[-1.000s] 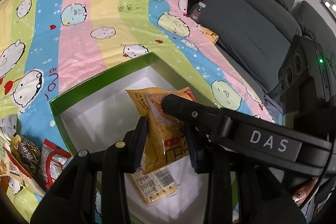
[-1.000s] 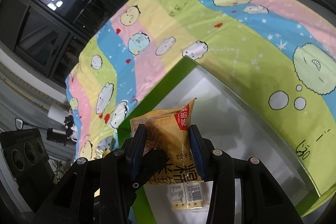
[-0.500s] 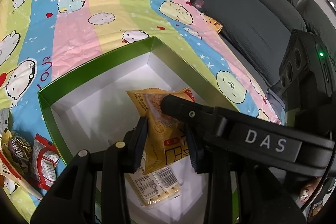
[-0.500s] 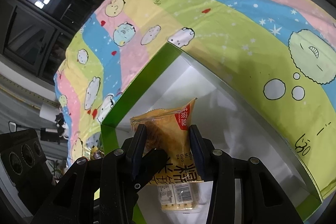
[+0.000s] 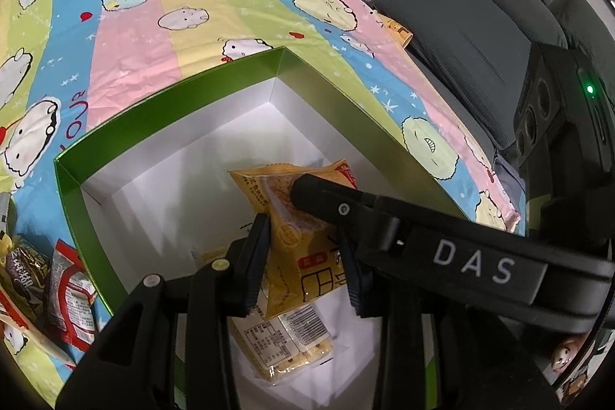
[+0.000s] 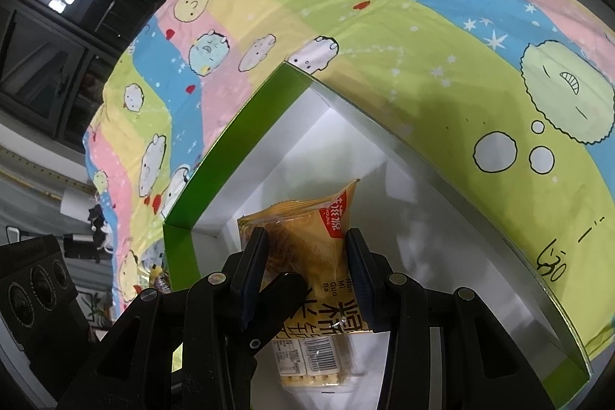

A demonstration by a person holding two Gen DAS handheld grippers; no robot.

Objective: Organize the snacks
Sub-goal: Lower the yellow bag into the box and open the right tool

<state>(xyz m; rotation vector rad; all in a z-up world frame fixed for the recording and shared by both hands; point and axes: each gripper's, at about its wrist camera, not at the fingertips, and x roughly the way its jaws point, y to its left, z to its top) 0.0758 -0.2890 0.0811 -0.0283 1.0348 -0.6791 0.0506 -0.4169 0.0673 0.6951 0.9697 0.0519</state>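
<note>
A yellow snack packet (image 5: 303,237) hangs over the inside of a green box with a white interior (image 5: 169,125). My left gripper (image 5: 303,264) and my right gripper (image 6: 303,264) are both shut on this packet, and the right gripper's finger crosses in front of the left wrist view. The packet (image 6: 307,248) shows between the right fingers too. A second pale packet with a barcode (image 5: 284,344) lies flat on the box floor below it, also seen in the right wrist view (image 6: 315,360).
The box (image 6: 215,175) sits on a striped cartoon blanket (image 5: 153,6). Several loose snack packets (image 5: 54,283) lie outside the box's left wall. A grey sofa (image 5: 472,18) stands at the right.
Both grippers have moved forward and lower over the box with the yellow packet still held. More of the box interior shows now.
</note>
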